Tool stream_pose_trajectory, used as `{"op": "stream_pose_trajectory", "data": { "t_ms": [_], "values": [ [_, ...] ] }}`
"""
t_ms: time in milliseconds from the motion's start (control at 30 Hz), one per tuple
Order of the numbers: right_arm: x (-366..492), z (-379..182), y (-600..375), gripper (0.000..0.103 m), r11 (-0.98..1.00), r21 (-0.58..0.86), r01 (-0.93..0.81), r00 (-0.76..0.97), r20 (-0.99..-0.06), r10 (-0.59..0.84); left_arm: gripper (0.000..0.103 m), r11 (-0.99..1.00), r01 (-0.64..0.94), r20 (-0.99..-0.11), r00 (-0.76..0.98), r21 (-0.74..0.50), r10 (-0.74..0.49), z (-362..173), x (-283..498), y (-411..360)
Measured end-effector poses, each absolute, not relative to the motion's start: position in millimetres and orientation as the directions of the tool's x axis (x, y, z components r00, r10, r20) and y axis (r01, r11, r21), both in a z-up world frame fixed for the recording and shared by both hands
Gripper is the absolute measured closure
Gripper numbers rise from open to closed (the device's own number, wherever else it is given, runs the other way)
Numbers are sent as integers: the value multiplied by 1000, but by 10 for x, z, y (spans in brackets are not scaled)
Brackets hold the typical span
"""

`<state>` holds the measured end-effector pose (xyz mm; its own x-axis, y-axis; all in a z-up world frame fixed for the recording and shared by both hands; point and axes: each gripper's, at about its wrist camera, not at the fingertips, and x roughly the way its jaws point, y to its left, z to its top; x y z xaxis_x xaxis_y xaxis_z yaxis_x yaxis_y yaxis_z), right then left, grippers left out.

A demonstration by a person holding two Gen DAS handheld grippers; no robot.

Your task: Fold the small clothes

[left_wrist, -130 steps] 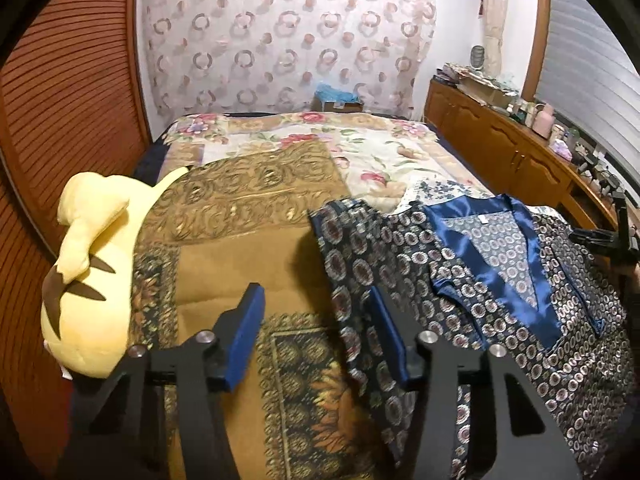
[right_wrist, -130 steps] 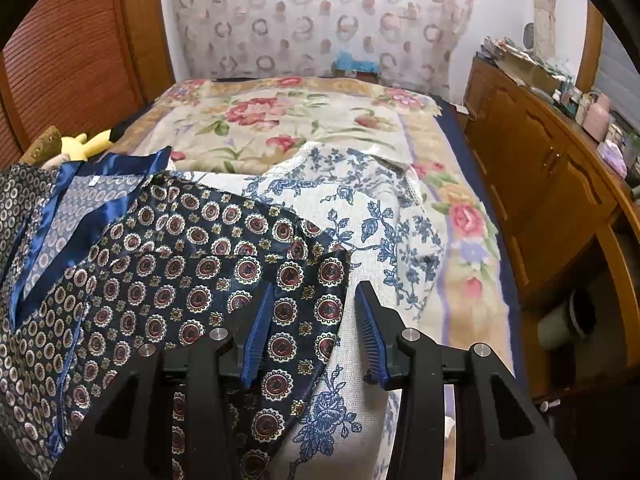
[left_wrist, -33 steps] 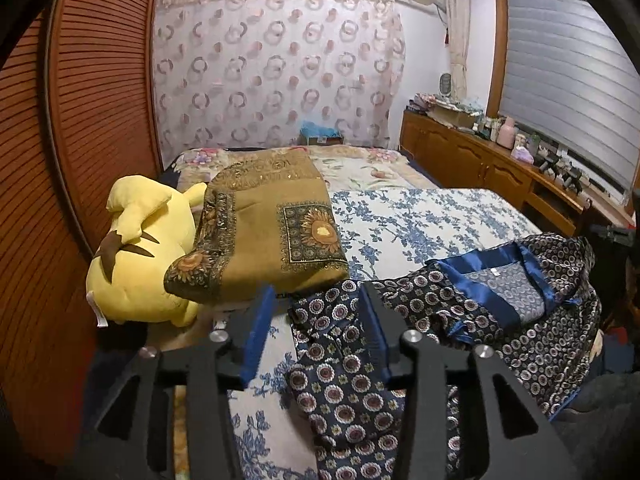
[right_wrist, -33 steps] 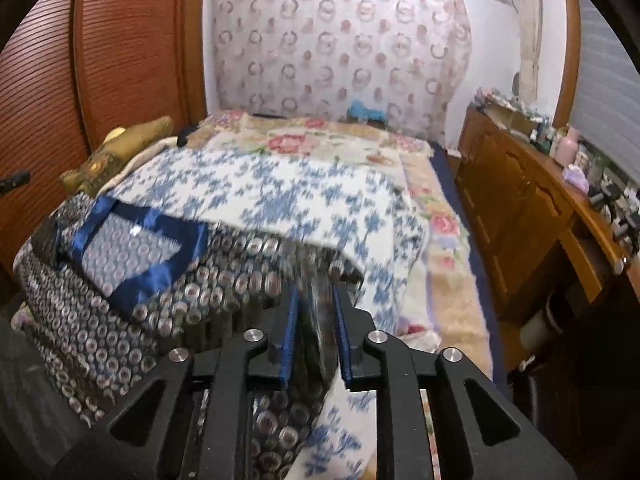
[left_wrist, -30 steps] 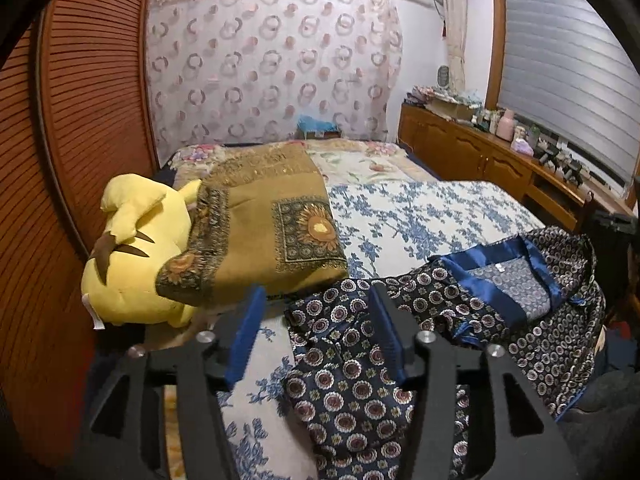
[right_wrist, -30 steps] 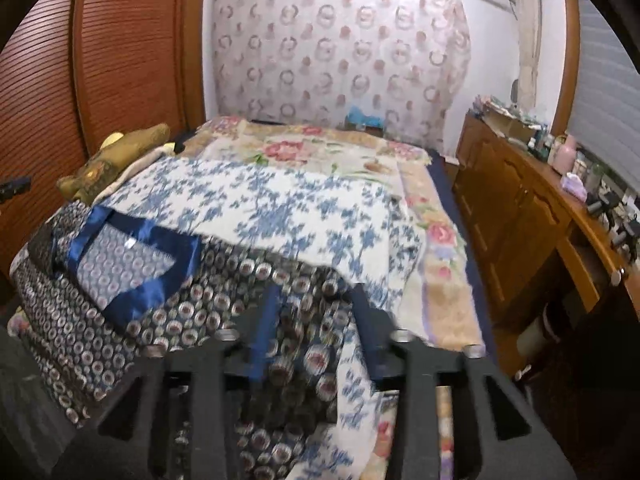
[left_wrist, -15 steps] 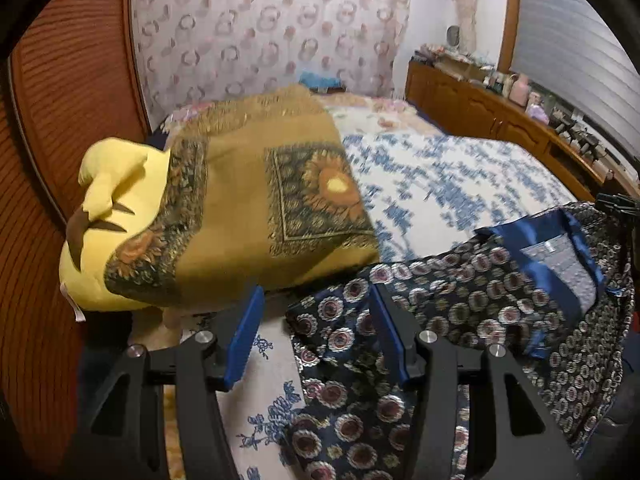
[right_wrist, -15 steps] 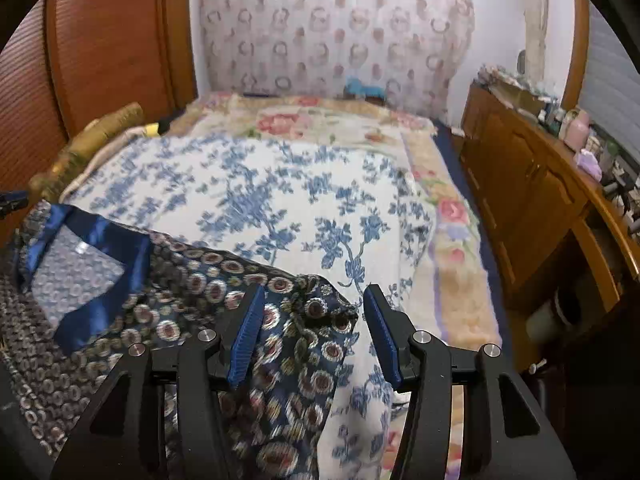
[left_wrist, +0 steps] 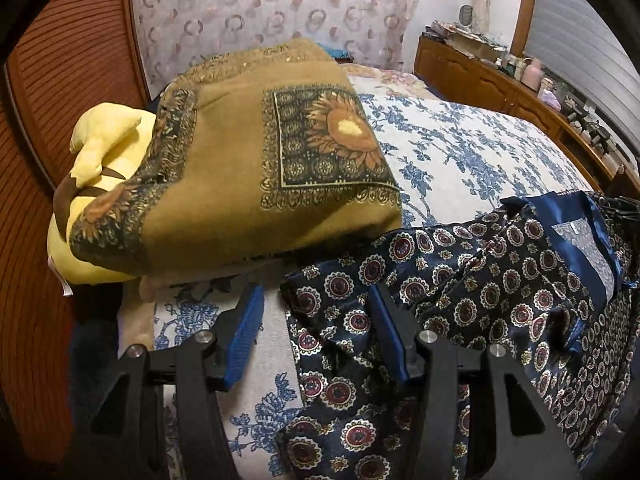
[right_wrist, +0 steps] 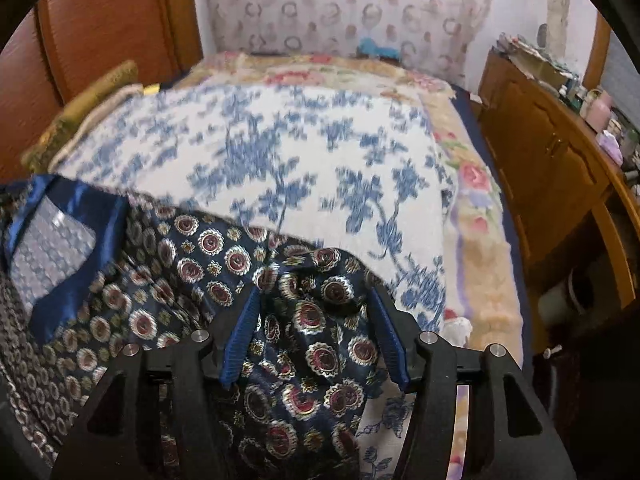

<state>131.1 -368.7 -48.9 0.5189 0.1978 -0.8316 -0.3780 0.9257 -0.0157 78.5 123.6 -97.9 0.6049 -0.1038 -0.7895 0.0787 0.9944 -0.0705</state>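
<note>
A dark navy shirt (left_wrist: 460, 280) printed with red-and-white medallions lies rumpled across the near end of the bed (right_wrist: 480, 272), on a white spread (left_wrist: 460, 152) with blue flowers. Its shiny blue collar (left_wrist: 576, 248) sits to the right in the left wrist view, with a small white tag inside the neck; nothing on the tag can be read.

The left gripper (left_wrist: 316, 332) hangs over the shirt's left edge, jaws about half open. The right blue pad is over the cloth, the left one over bare spread; neither presses on anything.

The right gripper (right_wrist: 314, 332) is at the shirt's right corner, where the fabric is bunched up. That bunch sits between the jaws, which are opening, and the pads look clear of it.

Just beyond the shirt on the left lies a folded mustard blanket (left_wrist: 248, 160) with a sunflower panel, draped over a yellow plush toy (left_wrist: 100, 148). Farther off, a floral quilt (right_wrist: 476, 184) edges the bed, a wooden dresser (right_wrist: 552, 148) crowded with bottles runs along the right wall, and a ring-patterned curtain (right_wrist: 340, 0) covers the far wall.
</note>
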Motion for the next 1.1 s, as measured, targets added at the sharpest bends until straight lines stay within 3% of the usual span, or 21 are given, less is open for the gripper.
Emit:
{"op": "stream_pose_trajectory", "data": {
  "t_ms": [233,333,433,500,533,600,667,733,1100],
  "values": [
    [1308,-479,-3646,47,915,-15,-404,509,-834,212,49,993,83,-798,591,-86,-118,-992,861,1249],
    [1287,-472,-3613,61,902,1,-432,499,-833,239,49,993,88,-796,594,-84,-120,-992,860,1230],
    [1250,-467,-3567,82,886,14,-464,488,-830,269,50,993,84,-796,594,-82,-116,-990,869,1221],
    [1219,-463,-3526,89,880,4,-475,487,-831,267,50,993,84,-795,595,-86,-119,-990,875,1219],
    [1197,-460,-3497,94,873,3,-488,483,-832,273,58,992,91,-792,597,-90,-126,-985,875,1210],
    [1158,-455,-3452,96,868,-8,-496,487,-830,271,67,989,104,-791,595,-103,-145,-973,871,1193],
    [1124,-459,-3434,98,866,-12,-499,495,-825,274,89,985,121,-790,589,-125,-173,-963,856,1178],
    [1088,-444,-3443,98,872,-15,-490,514,-813,275,96,984,129,-788,591,-121,-174,-944,824,1142],
    [911,162,-3564,100,889,-23,-457,649,-692,316,100,978,180,-567,797,-108,-209,58,426,981]
  ]
}}
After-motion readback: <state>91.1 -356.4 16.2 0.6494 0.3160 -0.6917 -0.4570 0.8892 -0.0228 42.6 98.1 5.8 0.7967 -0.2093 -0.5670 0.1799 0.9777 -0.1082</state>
